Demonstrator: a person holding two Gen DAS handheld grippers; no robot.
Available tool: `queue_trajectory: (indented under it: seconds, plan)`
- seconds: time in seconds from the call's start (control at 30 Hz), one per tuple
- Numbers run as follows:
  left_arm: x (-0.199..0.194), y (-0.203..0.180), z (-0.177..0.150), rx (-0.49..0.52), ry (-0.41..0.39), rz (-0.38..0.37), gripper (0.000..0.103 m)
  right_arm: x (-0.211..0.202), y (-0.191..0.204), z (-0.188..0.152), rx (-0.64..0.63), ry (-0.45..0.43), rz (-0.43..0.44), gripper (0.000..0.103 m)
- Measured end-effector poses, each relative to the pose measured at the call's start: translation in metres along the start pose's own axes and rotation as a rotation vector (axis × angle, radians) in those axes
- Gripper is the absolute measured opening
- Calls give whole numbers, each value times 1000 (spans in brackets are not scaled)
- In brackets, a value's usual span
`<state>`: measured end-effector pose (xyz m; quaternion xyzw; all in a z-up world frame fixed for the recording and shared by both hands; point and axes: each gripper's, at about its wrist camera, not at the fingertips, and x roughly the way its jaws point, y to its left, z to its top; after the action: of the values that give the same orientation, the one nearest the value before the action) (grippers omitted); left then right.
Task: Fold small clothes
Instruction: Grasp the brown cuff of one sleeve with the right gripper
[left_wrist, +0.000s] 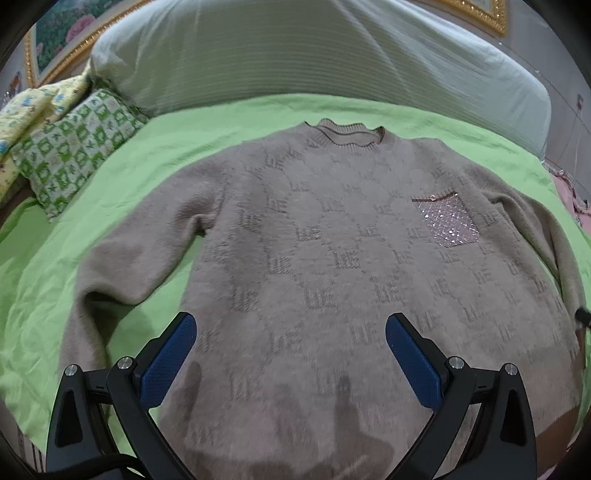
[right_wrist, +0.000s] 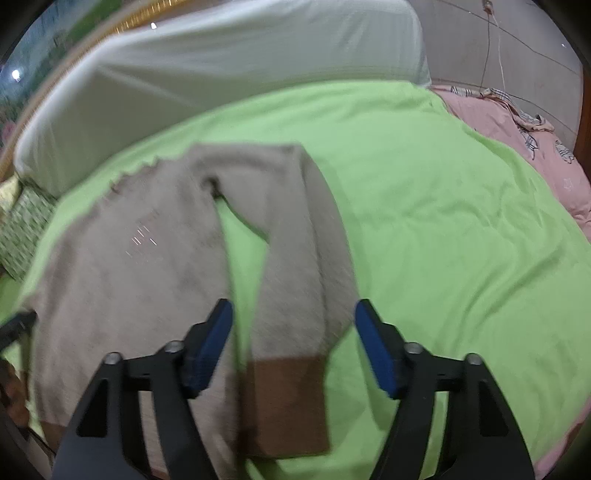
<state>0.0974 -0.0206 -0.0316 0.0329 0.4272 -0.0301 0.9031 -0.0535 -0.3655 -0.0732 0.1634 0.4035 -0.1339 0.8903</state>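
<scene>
Sweater (left_wrist: 332, 258): beige knit, spread flat, front up, on your green bed sheet (left_wrist: 74, 229), centre frame; sequin pocket (left_wrist: 447, 221) right of centre.
Left gripper (left_wrist: 291, 339): your jaws spread, over the hem, pinching nothing.
Right gripper (right_wrist: 293, 332): jaws apart, straddling the sleeve (right_wrist: 295, 258); brown cuff (right_wrist: 288, 402) lower centre, not clamped.

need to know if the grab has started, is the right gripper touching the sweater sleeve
Apart. The right wrist view shows the right gripper with jaws spread either side of the sleeve, green sheet visible between each pad and the fabric.
</scene>
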Motion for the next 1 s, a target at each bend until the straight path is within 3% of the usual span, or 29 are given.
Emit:
queue_trajectory:
  seconds: [0.1, 0.13, 0.27, 0.37, 0.4, 0.47, 0.5, 0.53, 0.6, 0.63, 0.67, 0.77, 0.93, 1.0]
  plan:
    - [16, 0, 8, -3, 39, -2, 102, 15, 1, -5, -45, 51, -17, 25]
    - [18, 2, 11, -8, 44, -5, 102, 12, 0, -6, -51, 38, -16, 7]
    - [23, 11, 23, -23, 30, -25, 102, -21, -26, 37, 118, -67, 159, 7]
    - [23, 16, 33, -43, 26, -52, 102, -48, -2, 88, 133, -142, 352, 7]
    - [23, 18, 36, -51, 24, -60, 102, -56, 28, 108, 101, -169, 448, 7]
    - [21, 21, 41, -64, 16, -77, 102, -64, 81, 126, 34, -193, 557, 7]
    - [20, 22, 44, -67, 15, -84, 102, -64, 125, 138, 11, -202, 644, 7]
    - [20, 23, 45, -70, 15, -90, 102, -61, 158, 141, -9, -195, 709, 11]
    - [22, 27, 49, -78, 15, -100, 103, -49, 221, 140, -103, -139, 787, 33]
    - [24, 29, 50, -79, 23, -102, 103, -37, 251, 136, -147, -104, 773, 54]
    - [29, 31, 52, -82, 38, -108, 103, -29, 263, 132, -155, -92, 764, 58]
    - [50, 41, 56, -127, 73, -137, 102, -8, 262, 118, -121, -47, 797, 58]
    - [103, 49, 67, -277, 192, -269, 102, 27, 185, 99, 22, 0, 637, 58]
    - [123, 51, 73, -342, 221, -277, 102, 35, 153, 97, 69, -13, 561, 58]
